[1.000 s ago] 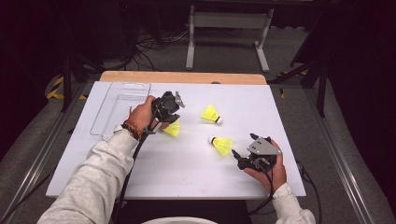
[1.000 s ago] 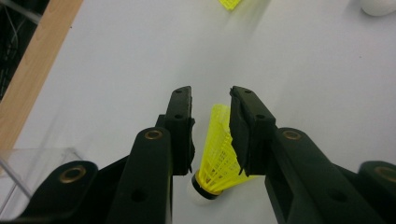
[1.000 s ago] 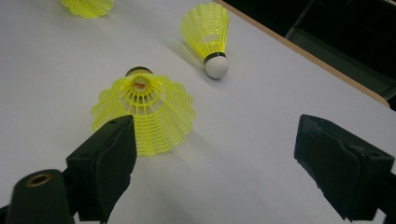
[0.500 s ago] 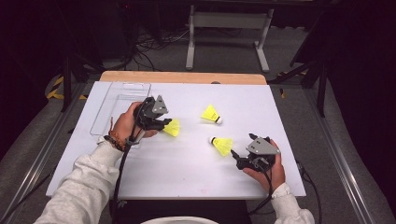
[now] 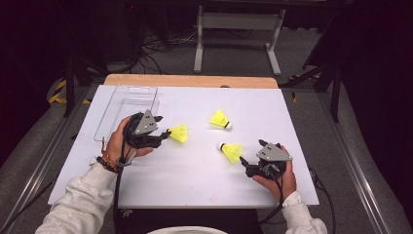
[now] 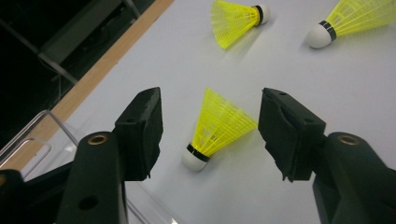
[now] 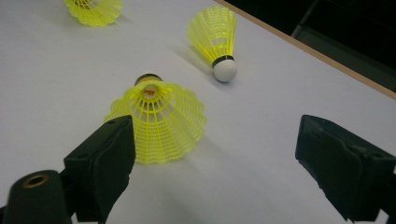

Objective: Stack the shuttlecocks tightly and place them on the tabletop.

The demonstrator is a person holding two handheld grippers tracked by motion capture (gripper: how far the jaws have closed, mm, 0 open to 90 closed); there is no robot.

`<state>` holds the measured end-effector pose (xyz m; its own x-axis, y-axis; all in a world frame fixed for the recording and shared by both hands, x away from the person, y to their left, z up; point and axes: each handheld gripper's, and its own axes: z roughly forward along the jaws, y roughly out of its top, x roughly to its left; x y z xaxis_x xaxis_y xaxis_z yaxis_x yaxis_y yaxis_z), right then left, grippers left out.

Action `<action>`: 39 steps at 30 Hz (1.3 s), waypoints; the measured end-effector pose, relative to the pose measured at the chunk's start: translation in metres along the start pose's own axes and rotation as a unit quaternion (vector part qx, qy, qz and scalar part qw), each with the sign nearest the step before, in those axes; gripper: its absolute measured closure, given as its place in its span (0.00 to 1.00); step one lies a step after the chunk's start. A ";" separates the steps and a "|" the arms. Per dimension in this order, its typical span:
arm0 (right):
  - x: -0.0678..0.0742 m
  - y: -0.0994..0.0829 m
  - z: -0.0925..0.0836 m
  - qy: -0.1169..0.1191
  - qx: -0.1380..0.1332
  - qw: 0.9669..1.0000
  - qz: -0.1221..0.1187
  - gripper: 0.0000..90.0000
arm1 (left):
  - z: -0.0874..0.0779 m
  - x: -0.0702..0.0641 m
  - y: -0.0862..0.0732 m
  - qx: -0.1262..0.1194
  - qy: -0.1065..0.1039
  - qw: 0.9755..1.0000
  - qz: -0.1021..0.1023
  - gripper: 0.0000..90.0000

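Three yellow shuttlecocks lie on the white board (image 5: 195,170). My left gripper (image 5: 164,136) points right at the left shuttlecock (image 5: 179,132). In the left gripper view that shuttlecock (image 6: 217,128) lies on its side between the jaws of the left gripper (image 6: 211,100). The jaws have just been opening and stand apart from its skirt on both sides. My right gripper (image 5: 245,166) is open near the front right. A second shuttlecock (image 5: 231,151) lies just ahead of it, its skirt (image 7: 159,119) beside the left jaw of the right gripper (image 7: 217,128). The third shuttlecock (image 5: 220,119) lies farther back.
A clear plastic tray (image 5: 127,109) sits at the board's back left, just behind my left hand. The table's wooden edge (image 5: 190,81) runs along the back. Cables trail from both grippers toward the person.
My left hand has moved left and toward the person, turning its gripper to point right. Its jaws are wider apart. The three shuttlecocks and the right gripper have stayed in place.
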<state>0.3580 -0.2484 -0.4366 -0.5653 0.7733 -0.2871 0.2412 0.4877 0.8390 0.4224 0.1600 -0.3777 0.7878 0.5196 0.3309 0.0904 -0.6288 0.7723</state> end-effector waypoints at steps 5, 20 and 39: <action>0.001 0.000 -0.001 0.008 -0.007 1.000 0.008 0.15 | -0.012 -0.003 -0.016 -0.034 0.014 0.999 -0.016 0.38; 0.004 0.001 -0.002 0.023 -0.007 1.000 0.009 0.15 | -0.049 -0.016 -0.064 -0.101 0.045 0.993 -0.051 0.19; 0.018 0.007 0.004 0.072 0.015 0.997 0.002 0.34 | -0.079 -0.027 -0.118 -0.108 0.051 0.989 -0.087 0.11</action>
<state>0.3522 -0.2293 -0.4380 -0.6709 0.7106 -0.2120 0.2665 0.4978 0.8253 0.3423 0.2663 -0.4352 0.7048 0.6721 0.2271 0.0779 -0.3915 0.9169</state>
